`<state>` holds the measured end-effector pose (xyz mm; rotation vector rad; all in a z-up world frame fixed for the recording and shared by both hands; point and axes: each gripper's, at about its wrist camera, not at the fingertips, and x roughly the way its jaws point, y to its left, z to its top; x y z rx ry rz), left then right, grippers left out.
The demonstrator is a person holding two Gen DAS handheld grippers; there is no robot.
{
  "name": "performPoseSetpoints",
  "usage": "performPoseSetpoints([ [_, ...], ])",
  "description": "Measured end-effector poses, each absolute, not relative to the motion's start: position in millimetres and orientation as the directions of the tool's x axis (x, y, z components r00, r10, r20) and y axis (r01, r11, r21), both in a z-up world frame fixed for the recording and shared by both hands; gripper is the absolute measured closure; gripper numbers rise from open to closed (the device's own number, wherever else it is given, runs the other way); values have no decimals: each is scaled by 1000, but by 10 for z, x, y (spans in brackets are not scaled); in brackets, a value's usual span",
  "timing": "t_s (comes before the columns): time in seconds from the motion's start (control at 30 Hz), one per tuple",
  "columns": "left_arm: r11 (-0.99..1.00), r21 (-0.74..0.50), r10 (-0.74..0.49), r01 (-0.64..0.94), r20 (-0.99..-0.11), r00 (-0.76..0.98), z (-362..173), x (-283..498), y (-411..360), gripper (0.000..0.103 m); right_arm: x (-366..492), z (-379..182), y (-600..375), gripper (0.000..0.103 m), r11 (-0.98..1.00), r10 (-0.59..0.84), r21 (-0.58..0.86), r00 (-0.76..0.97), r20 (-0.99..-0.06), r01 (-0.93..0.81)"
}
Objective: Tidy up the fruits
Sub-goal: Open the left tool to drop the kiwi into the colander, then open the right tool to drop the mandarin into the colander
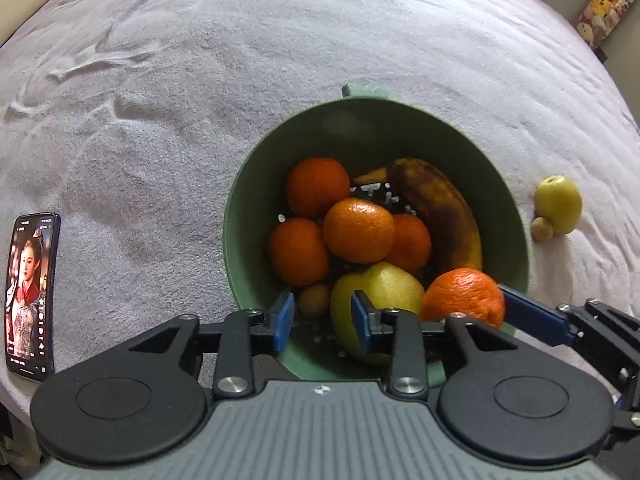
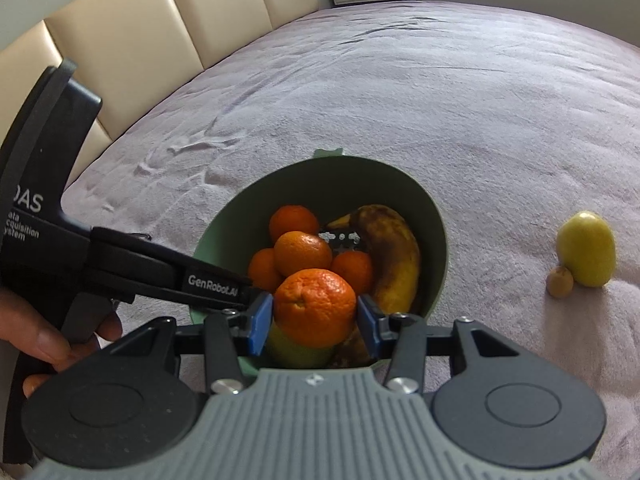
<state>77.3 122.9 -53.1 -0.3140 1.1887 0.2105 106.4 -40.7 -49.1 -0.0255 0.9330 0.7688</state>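
Right tool point(image 2: 316, 322) clamps an orange point(image 2: 315, 307) over the bowl rim point(image 2: 439, 216); left tool point(image 1: 322, 322) parted, empty.

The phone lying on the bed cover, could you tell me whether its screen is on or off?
On. The phone lies face up on the bed cover, its screen lit and showing a picture.

A green bowl point(image 1: 516, 216) on the bed holds four oranges point(image 1: 358, 230), a browned banana point(image 1: 440, 208) and a yellow apple point(image 1: 384, 286), a fifth orange point(image 2: 315, 307) above them, another apple point(image 2: 586, 250) outside.
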Motion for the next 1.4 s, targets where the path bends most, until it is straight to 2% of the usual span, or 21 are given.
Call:
performPoseSetpoints([
  [0.27,909,-100,112,-405,-876,469,-162,619,1333,48,1005,-404,-200,59,689,611,280,329,-720,-668],
  [0.5,900,-130,112,-416,-853,509,-56,634,1397,48,973,-463,149,59,632,597,213,292,-747,-745],
  [1.07,911,-126,96,-392,-861,499,-130,687,1331,48,1095,-697,376,58,629,595,257,241,-766,-734],
  [1.27,916,-120,98,-383,-858,504,-98,689,1314,48,1142,-632,261,56,643,604,275,252,-756,-715],
  [1.33,917,-122,96,-379,-855,509,-76,684,1301,48,1130,-583,223,51,650,604,270,268,-751,-710],
  [1.4,921,-127,88,-367,-852,516,-55,688,1270,48,1111,-502,135,50,658,606,266,286,-743,-704],
])
